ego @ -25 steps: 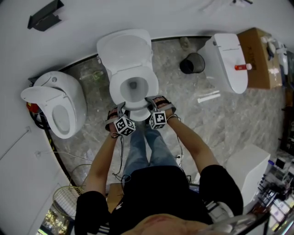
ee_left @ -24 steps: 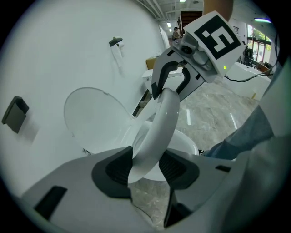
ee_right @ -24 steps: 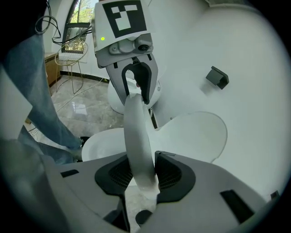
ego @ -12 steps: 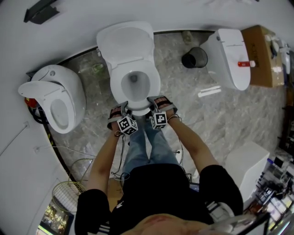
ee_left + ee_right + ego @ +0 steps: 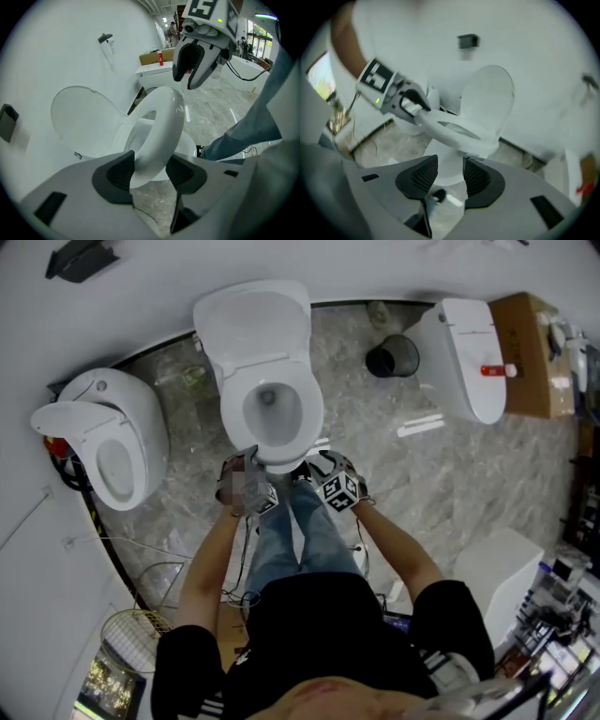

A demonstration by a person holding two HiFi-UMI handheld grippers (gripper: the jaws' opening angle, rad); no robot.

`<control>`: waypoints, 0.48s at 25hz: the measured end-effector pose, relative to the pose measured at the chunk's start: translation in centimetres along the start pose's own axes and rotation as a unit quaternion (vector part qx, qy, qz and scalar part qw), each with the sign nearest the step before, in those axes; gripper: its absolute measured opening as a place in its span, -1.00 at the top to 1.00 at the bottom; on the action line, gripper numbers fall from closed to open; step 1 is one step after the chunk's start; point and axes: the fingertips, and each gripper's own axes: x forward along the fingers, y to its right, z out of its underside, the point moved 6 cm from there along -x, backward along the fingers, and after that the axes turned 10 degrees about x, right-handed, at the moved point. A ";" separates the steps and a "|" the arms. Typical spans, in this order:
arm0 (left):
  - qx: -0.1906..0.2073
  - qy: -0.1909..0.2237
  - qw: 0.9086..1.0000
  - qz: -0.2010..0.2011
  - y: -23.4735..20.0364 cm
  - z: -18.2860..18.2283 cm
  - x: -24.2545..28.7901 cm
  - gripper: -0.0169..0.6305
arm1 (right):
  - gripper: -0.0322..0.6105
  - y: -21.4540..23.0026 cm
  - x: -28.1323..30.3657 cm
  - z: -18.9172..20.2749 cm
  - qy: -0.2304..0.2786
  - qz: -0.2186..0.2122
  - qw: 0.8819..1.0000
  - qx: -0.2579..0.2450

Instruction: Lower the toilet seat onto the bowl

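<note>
My left gripper [image 5: 150, 161] pinches the near rim of the toilet seat [image 5: 161, 126] to steady it, almost down on the bowl [image 5: 190, 143], while my right gripper [image 5: 450, 169], off to the near right, is spreading its jaws with nothing between them.

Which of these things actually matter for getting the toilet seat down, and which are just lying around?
In the job: toilet seat, bowl, left tool clamped on the seat, right tool with jaws opening and nothing between them.
Lying about: black bin, cardboard box, wire basket, toilet at the left, toilet at the right.
</note>
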 end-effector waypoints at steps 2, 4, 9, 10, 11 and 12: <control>0.002 -0.002 1.000 0.003 0.2 0.0 0.1 0.30 | 0.33 0.8 0.2 2.2 0.005 -0.043 0.978 0.206; 0.003 -0.003 1.000 0.005 0.3 0.0 0.2 0.29 | 0.34 1.4 0.5 3.6 0.037 -0.107 0.904 0.413; 0.009 -0.004 1.000 0.011 1.0 0.2 0.6 0.28 | 0.26 1.9 2.0 4.2 0.142 -0.190 0.641 0.729; 0.010 -0.004 1.000 0.012 1.1 0.2 0.6 0.27 | 0.26 2.0 2.6 4.5 0.151 -0.187 0.622 0.745; 0.012 -0.004 1.000 0.013 1.2 0.2 0.7 0.27 | 0.27 2.0 3.2 4.6 0.154 -0.186 0.611 0.754; 0.014 -0.005 1.000 0.013 1.3 0.2 0.8 0.27 | 0.27 1.8 3.7 4.6 0.152 -0.183 0.605 0.760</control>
